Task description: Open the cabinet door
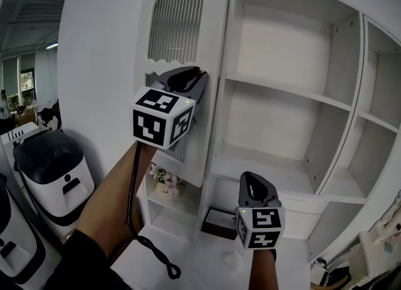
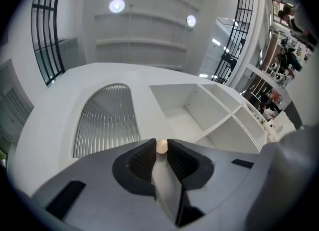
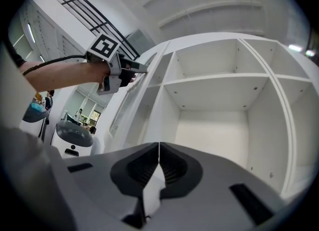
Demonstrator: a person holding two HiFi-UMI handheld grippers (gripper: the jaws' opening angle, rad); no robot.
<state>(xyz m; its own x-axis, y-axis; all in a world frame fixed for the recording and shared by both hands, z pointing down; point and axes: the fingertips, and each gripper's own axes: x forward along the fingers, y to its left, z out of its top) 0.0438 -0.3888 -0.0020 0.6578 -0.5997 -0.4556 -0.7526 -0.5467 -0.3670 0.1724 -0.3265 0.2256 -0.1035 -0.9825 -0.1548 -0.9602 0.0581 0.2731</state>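
Left gripper pinched on the door's knob, door seemingly part-way open

Head view: the left gripper (image 1: 200,79) is raised at the free edge of the cabinet door (image 1: 178,25), which appears swung a little out beside the open shelves (image 1: 282,91); the right gripper (image 1: 254,179) hangs lower, near the bottom shelf, well apart from the door. Left gripper view: the jaw tips clamp the small beige knob (image 2: 161,146), with the ribbed door panel just beyond; the pull likely wants a firm pinch and a path along the hinge's arc, or the knob may slip out. Right gripper view: jaws together, nothing between them, facing the shelves.
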